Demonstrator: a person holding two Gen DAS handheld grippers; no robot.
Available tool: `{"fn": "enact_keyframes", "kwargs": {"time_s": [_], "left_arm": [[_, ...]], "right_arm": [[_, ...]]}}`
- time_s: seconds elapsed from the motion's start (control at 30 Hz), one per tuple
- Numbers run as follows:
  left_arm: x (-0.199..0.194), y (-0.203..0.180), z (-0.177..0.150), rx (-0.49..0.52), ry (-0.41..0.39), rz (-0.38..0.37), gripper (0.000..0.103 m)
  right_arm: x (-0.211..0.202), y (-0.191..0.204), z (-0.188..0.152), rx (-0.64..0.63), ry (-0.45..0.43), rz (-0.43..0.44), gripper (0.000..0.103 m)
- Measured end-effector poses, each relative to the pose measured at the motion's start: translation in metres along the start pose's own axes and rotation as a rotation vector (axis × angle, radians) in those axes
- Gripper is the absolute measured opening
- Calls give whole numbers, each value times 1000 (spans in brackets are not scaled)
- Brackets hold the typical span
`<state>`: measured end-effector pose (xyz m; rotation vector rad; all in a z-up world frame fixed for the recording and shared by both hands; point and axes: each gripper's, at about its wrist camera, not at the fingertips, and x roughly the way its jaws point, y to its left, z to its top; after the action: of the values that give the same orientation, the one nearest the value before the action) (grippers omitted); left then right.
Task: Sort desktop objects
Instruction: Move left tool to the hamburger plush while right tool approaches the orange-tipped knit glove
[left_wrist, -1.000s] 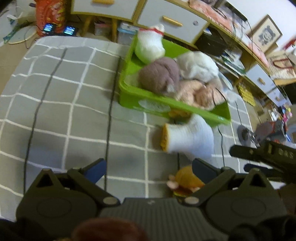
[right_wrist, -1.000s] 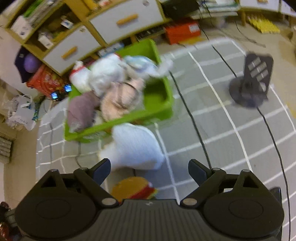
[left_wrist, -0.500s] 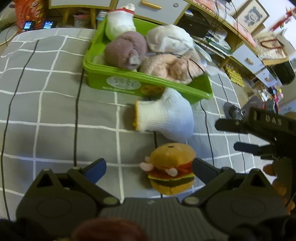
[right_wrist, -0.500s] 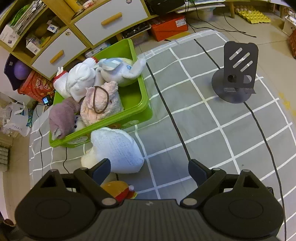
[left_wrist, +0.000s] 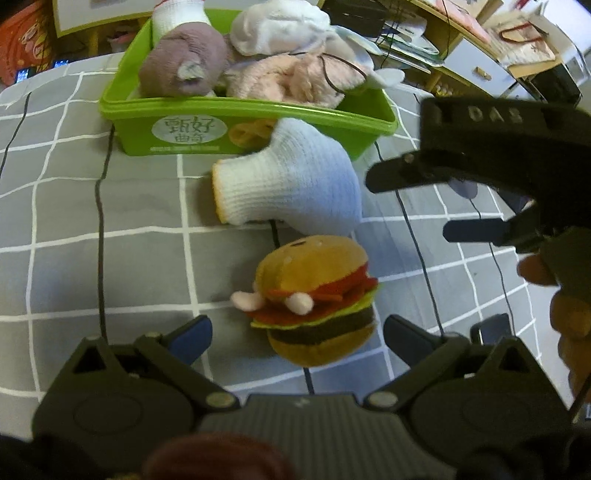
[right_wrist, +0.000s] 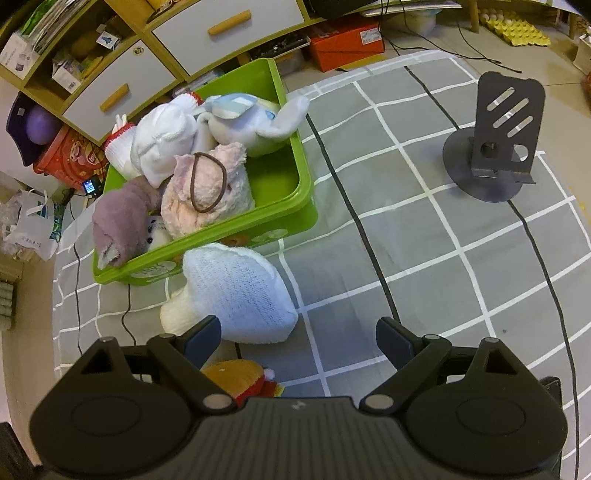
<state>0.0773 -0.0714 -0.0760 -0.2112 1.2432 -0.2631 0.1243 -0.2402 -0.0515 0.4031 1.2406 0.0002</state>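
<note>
The burger plush (left_wrist: 317, 299) sits on the grey checked cloth (left_wrist: 110, 206), dead ahead of the left gripper (left_wrist: 297, 332) and already between its spread tips, a touch right of centre. Its layers run flat, bun over felt lettuce and patty, its wide axis across the jaw line, pink stubs poking left. The left gripper is the nearer one; its fingers are released and hold nothing. In my judgement, a short push forward and a squeeze across the soft sides would take it.

Just beyond lies the white knitted sock toy (left_wrist: 291, 188), ribbed and squashy, cuff pointing left, its far side touching the green plastic bin (left_wrist: 207, 110). The bin is heaped with fuzzy pink, mauve and white plushies.

The right gripper (right_wrist: 298, 334) hovers higher over the sock toy, fingers also apart, empty. Far right on the cloth stands a dark metal phone stand (right_wrist: 498, 147), well apart.
</note>
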Motion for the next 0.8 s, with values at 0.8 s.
{"fn": "enact_keyframes", "kwargs": {"time_s": [0.8], "left_arm": [[-46, 67, 3, -89, -92, 62, 61]], "right_arm": [[48, 42, 5, -4, 58, 77, 92]]}}
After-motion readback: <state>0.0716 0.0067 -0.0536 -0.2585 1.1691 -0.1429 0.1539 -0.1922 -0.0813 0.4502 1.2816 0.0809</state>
